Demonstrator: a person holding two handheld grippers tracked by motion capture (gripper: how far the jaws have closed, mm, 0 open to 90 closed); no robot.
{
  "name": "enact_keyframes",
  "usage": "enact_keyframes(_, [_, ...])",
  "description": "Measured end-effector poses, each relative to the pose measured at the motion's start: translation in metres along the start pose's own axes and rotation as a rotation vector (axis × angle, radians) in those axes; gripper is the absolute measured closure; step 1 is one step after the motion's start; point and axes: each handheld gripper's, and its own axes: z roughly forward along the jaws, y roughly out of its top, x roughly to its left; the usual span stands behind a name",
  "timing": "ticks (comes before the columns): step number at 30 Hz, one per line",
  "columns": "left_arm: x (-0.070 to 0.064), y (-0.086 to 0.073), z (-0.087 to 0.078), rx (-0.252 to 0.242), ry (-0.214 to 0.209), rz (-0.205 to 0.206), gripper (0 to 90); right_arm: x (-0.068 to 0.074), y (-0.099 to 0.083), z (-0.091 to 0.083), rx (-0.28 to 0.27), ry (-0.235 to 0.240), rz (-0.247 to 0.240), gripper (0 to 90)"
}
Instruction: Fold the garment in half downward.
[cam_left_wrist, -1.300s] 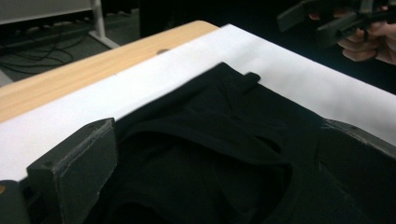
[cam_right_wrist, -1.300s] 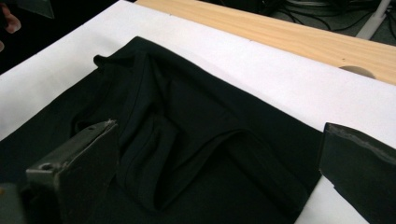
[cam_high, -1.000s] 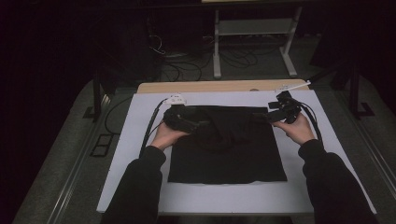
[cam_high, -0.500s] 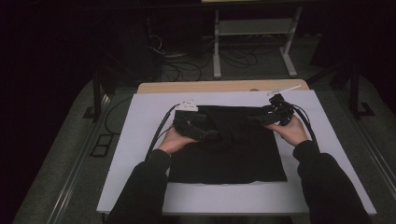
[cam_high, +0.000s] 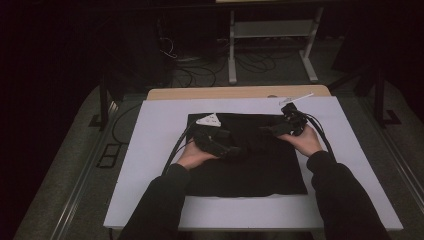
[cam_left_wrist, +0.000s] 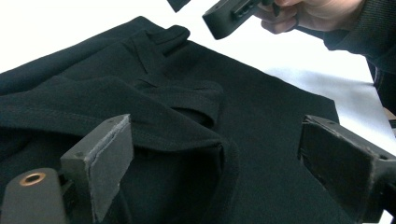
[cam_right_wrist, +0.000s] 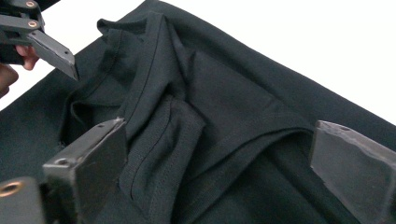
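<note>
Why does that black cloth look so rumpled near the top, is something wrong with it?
Nothing looks torn or spilled. The black garment lies flat on the white table except at its far edge, where hemmed folds are bunched and overlapping. Both hand-held grippers, left and right, hang open over that bunch.

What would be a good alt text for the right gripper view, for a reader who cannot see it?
A black garment with folded, stitched hems lies bunched on a white table, framed by the open jaws of the right hand-held gripper. The left hand-held gripper shows at top left.
</note>
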Motion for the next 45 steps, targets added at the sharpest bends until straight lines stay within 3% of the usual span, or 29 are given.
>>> enact_keyframes(7, [-0.001,-0.003,0.008,0.025,-0.025,0.004,12.9,0.000,0.000,0.008,0.032,-0.005,-0.026,10.5])
enact_keyframes(17, [0.000,-0.008,0.021,0.054,-0.056,0.009,21.4,-0.005,0.003,0.016,0.019,0.003,0.002,17.2])
enact_keyframes(22, [0.001,-0.011,0.024,0.073,-0.063,0.013,30.3,-0.003,0.003,0.022,0.023,0.018,0.005,21.7])
enact_keyframes(29, [0.002,-0.014,0.028,0.104,-0.045,0.037,50.5,-0.002,0.004,0.035,0.043,0.021,0.004,30.3])
enact_keyframes(32, [0.003,-0.017,0.030,0.124,-0.049,0.042,57.7,0.000,0.005,0.042,0.058,0.021,0.012,39.7])
enact_keyframes(39, [0.003,-0.019,0.034,0.165,-0.035,0.059,74.8,0.004,0.005,0.055,0.085,0.039,0.016,50.8])
enact_keyframes(43, [0.004,-0.018,0.031,0.157,-0.014,0.044,85.3,0.004,0.004,0.062,0.099,0.056,0.022,72.1])
enact_keyframes(45, [0.005,-0.017,0.028,0.151,-0.009,0.034,86.4,0.005,0.003,0.062,0.108,0.056,0.013,81.3])
